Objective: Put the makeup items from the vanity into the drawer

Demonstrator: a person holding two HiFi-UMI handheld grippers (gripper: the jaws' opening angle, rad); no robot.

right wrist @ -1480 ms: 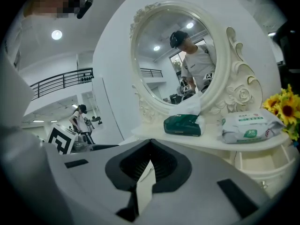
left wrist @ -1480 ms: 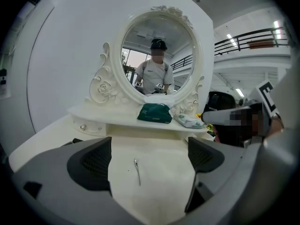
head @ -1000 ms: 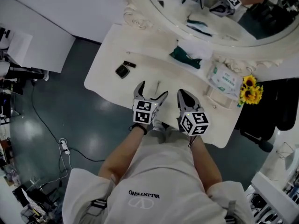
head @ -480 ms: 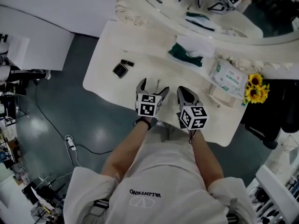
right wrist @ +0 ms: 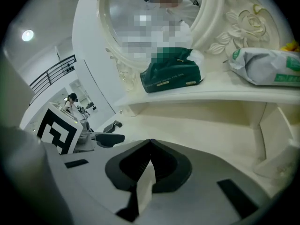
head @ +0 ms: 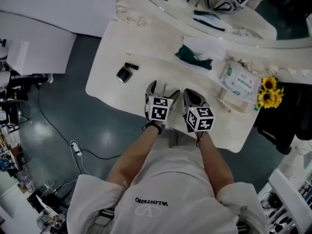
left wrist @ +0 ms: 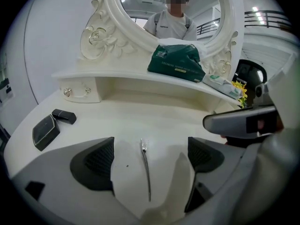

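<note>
On the white vanity, near its front edge, the left gripper rests with its jaws wide apart, and a thin metal tool lies flat on the tabletop between them, touching neither jaw. The right gripper is just beside it on the right; its jaws are closed together, tip against tip, with nothing between them. To the left of the grippers a black compact lies on the tabletop and a small black tube lies just behind it, very close, both well apart from the grippers. On the raised shelf under the mirror stands a dark green tissue pack, and to the right of it lies a pack of wipes, with yellow flowers at the far right end. Under the left end of the shelf a small drawer front with two knobs is shut.
</note>
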